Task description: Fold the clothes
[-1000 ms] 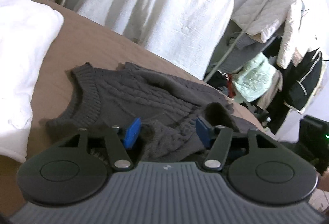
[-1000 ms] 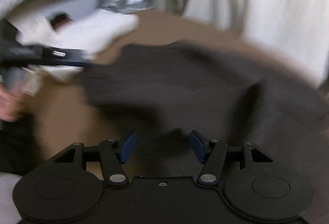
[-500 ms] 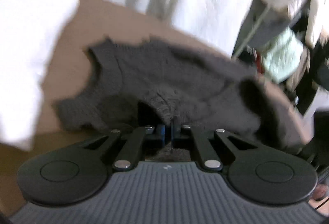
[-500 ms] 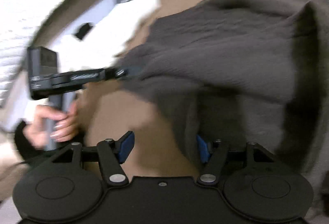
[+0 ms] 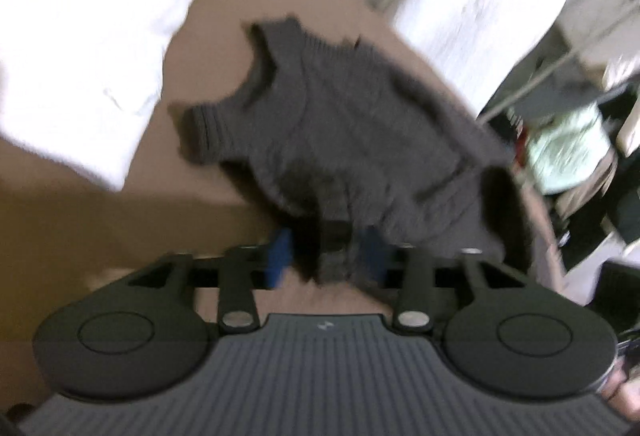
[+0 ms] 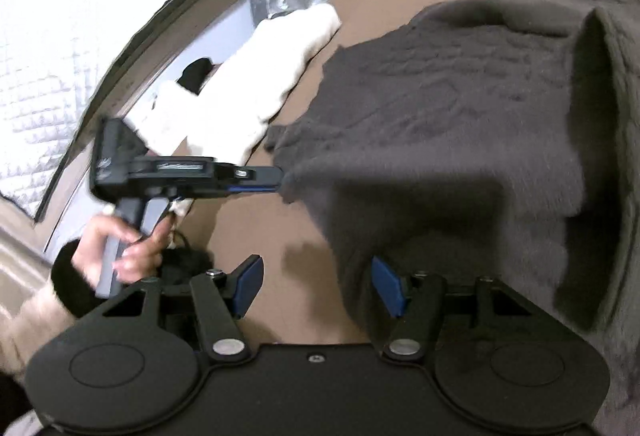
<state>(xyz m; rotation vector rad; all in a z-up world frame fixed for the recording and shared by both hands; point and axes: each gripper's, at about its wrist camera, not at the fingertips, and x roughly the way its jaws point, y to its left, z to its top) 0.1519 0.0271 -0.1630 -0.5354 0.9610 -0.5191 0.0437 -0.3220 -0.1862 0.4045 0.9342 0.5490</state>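
A dark grey cable-knit sweater (image 5: 340,124) lies partly doubled over on a brown bed surface (image 5: 100,228). The left wrist view is blurred. My left gripper (image 5: 326,260) is at the sweater's near hem; its jaws are opening, with a bunch of knit hanging loose between the blue pads. The right wrist view shows the same gripper (image 6: 280,178) from the side, tips at the sweater's (image 6: 440,96) left edge, held by a person's hand (image 6: 128,248). My right gripper (image 6: 316,286) stands open low over the bed, the sweater's front edge beside its right pad.
A white cloth (image 5: 80,36) lies left of the sweater, also seen as a white cloth (image 6: 260,76) beyond the left gripper. A white sheet hangs behind the bed. A crowded clothes rack (image 5: 568,148) stands at the right. Silver quilted foil (image 6: 40,56) covers the wall at left.
My left gripper shut on the sweater's near hem half a second ago; its pads now stand apart and it has sunk and rolled. My right gripper rolled and stays open by the front edge.
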